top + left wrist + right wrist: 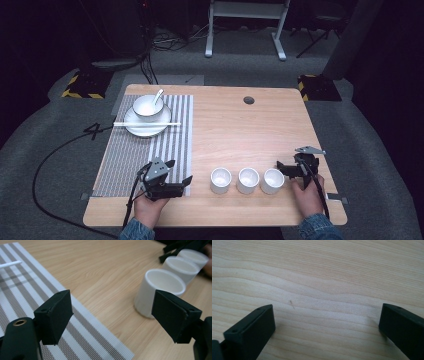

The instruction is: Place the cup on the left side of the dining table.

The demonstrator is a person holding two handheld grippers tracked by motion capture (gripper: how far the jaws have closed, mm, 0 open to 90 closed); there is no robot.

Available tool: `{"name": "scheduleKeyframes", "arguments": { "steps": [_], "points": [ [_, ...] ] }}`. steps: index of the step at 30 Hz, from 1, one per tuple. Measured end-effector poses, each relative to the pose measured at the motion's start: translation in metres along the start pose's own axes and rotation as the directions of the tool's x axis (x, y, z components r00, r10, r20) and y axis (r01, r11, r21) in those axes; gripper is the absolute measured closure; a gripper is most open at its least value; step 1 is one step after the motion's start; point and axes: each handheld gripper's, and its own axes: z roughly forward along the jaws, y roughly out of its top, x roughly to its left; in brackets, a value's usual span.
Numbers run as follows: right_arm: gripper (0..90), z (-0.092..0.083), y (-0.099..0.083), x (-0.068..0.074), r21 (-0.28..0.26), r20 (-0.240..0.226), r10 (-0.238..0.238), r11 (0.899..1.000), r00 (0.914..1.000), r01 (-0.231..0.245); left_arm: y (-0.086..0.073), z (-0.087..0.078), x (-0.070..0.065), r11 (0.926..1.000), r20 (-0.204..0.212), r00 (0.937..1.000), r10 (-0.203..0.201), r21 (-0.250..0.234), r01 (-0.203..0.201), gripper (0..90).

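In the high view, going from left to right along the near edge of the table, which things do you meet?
Left tool → first white cup → second white cup → third white cup → right tool, close beside the third cup.

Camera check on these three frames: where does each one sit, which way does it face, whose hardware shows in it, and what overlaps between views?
High view: above the person's side, facing forward and down on the light wooden table; both hands, left gripper and right gripper show.
Left gripper view: rides the left gripper, looking past open jaws at the striped grey placemat and three white cylindrical cups.
Right gripper view: rides the right gripper, open jaws over bare wood.
Shared: high and left gripper views both show placemat and cups.
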Motion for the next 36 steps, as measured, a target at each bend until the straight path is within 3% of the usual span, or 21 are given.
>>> {"name": "scheduleKeyframes", "arguments": {
  "steps": [4, 10, 14, 18, 21, 23, 26, 34, 36],
  "points": [
    [0.4, 0.000, 0.000, 0.000, 0.000, 0.000, 0.000, 1.000, 1.0000, 0.000, 0.007, -0.008, 0.003, 0.9990, 0.024, 0.9995, -0.020, -0.040, 0.021, 17.4],
    [0.4, 0.000, 0.000, 0.000, 0.000, 0.000, 0.000, 1.000, 1.0000, 0.000, 0.018, -0.018, 0.003, 0.9978, 0.009, 0.9997, -0.022, -0.063, 0.023, 17.2],
    [0.4, 0.000, 0.000, 0.000, 0.000, 0.000, 0.000, 1.000, 1.0000, 0.000, 0.020, -0.016, 0.003, 0.9969, 0.007, 0.9997, -0.023, -0.075, 0.024, 16.9],
    [0.4, 0.000, 0.000, 0.000, 0.000, 0.000, 0.000, 1.000, 1.0000, 0.000, 0.023, -0.006, 0.000, 0.9959, 0.056, 0.9980, -0.028, -0.085, 0.033, 16.5],
    [0.4, 0.000, 0.000, 0.000, 0.000, 0.000, 0.000, 1.000, 1.0000, 0.000, 0.029, 0.002, -0.008, 0.9966, 0.073, 0.9973, 0.000, -0.082, 0.006, 16.4],
    [0.4, 0.000, 0.000, 0.000, 0.000, 0.000, 0.000, 1.000, 1.0000, 0.000, 0.037, 0.009, -0.018, 0.9969, 0.070, 0.9965, 0.047, -0.066, -0.043, 16.0],
    [0.4, 0.000, 0.000, 0.000, 0.000, 0.000, 0.000, 1.000, 1.0000, 0.000, 0.041, 0.016, -0.024, 0.9957, 0.070, 0.9944, 0.080, -0.053, -0.076, 16.0],
    [0.4, 0.000, 0.000, 0.000, -0.001, 0.000, -0.001, 1.000, 1.0000, 0.001, 0.052, 0.035, -0.037, 0.9928, 0.129, 0.9847, 0.117, -0.040, -0.113, 16.0],
    [0.4, 0.000, 0.000, 0.000, -0.001, 0.000, -0.001, 1.000, 1.0000, 0.001, 0.054, 0.038, -0.038, 0.9934, 0.146, 0.9831, 0.110, -0.048, -0.104, 16.0]
  ]
}}
